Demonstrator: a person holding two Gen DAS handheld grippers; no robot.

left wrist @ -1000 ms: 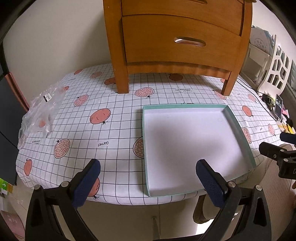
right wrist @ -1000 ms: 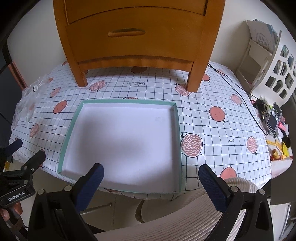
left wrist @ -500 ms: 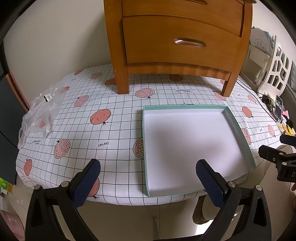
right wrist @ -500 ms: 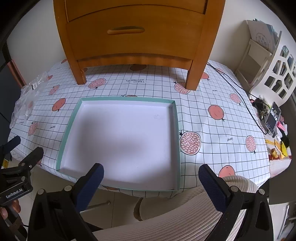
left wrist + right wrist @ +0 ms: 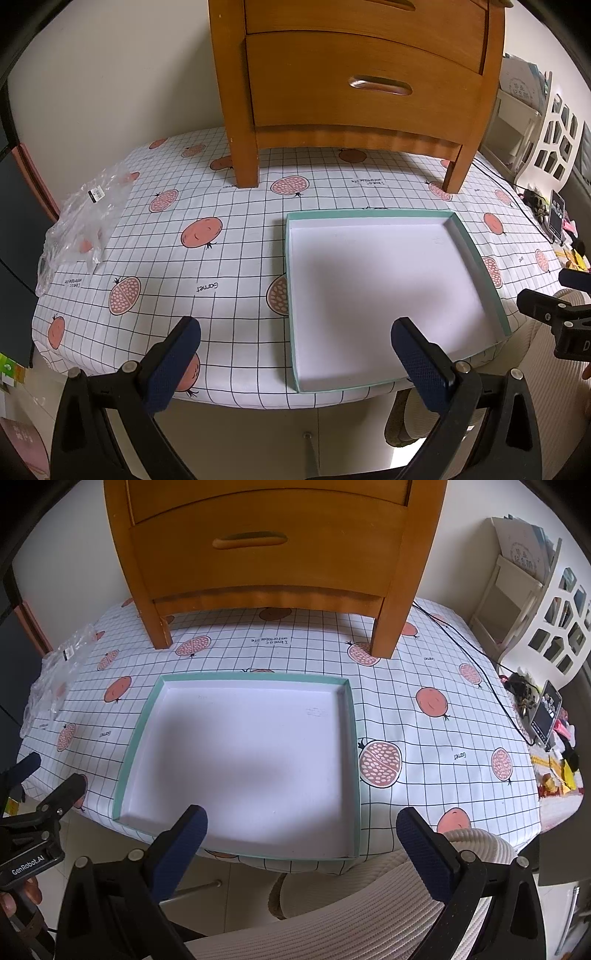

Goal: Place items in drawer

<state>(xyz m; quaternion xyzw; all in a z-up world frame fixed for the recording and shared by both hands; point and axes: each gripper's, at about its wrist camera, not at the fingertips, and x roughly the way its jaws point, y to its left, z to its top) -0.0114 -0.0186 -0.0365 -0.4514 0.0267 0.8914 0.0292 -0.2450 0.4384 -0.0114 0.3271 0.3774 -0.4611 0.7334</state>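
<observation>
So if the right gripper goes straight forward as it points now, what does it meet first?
Probably the shallow tray: the open right gripper aims across its white floor toward the wooden cabinet behind. Its height above the tray is unclear.

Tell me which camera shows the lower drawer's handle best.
The right wrist view: the recessed wooden handle of the curved lower drawer sits near the centre, almost head-on. The left wrist view shows that handle too, but off to the right and at an angle, with glare on it.
</observation>
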